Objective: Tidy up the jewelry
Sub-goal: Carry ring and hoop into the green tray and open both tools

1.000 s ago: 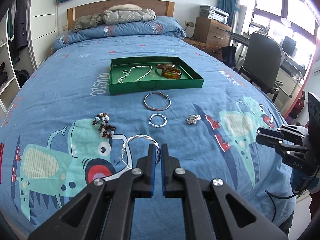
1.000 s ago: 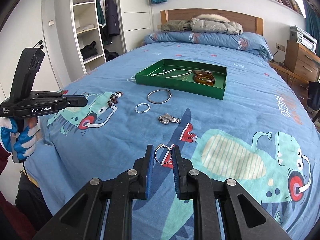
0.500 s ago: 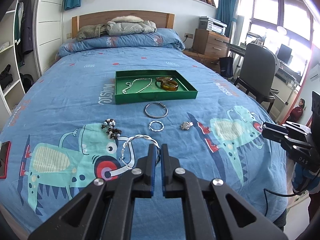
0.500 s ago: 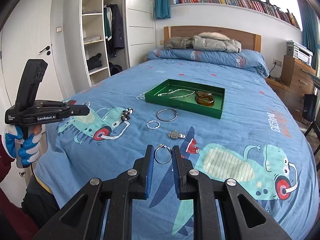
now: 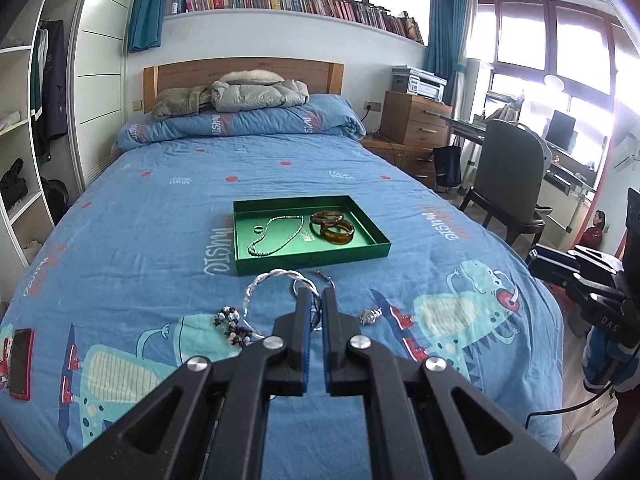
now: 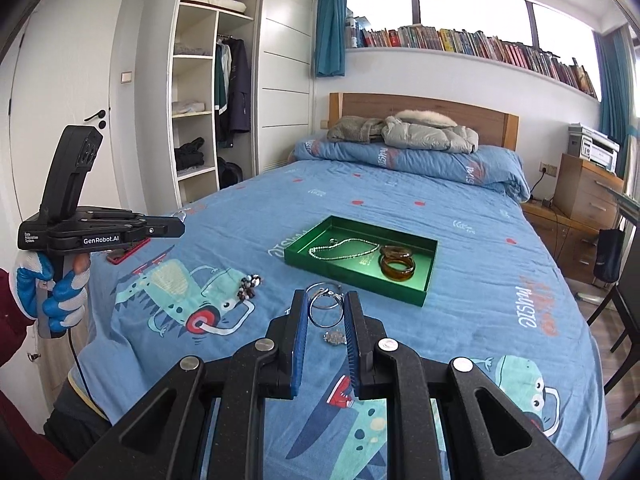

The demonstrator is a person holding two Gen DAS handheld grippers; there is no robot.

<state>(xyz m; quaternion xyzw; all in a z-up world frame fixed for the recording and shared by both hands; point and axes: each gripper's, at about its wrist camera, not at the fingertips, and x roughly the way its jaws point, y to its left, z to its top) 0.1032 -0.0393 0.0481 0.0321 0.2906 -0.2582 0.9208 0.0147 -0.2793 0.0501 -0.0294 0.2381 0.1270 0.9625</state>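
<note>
**Holder.** Shallow green rectangular tray (image 5: 382, 247), mid-bed on the blue dinosaur-print quilt (image 5: 160, 208). Contents: silver bead chain necklace (image 5: 276, 236) on the left side; two amber-brown translucent bangles (image 5: 334, 227), overlapping, on the right side.

**In hand, left.** Left gripper (image 5: 314, 300), jaws clamped on a twisted silver wire bangle (image 5: 264, 280), gripped at its right edge and carried clear of the quilt, short of the tray's near wall.

**In hand, right.** Right gripper (image 6: 326, 308), jaws closed on a thin plain silver hoop (image 6: 325, 312), held upright between the blue pads, also short of the tray.

**Loose on quilt.**
- Brown-and-white bead bracelet (image 5: 234, 322), left of the left gripper.
- Small silver filigree brooch-like piece (image 5: 370, 314); exact kind too small to tell.

**Step.** Judged as transport: both pieces lifted, neither yet in the tray.

**Next move calls for.** Carrying each piece over the near wall, lowering it onto bare green floor away from necklace and bangles, then parting the jaws. The loose items remain to collect.
</note>
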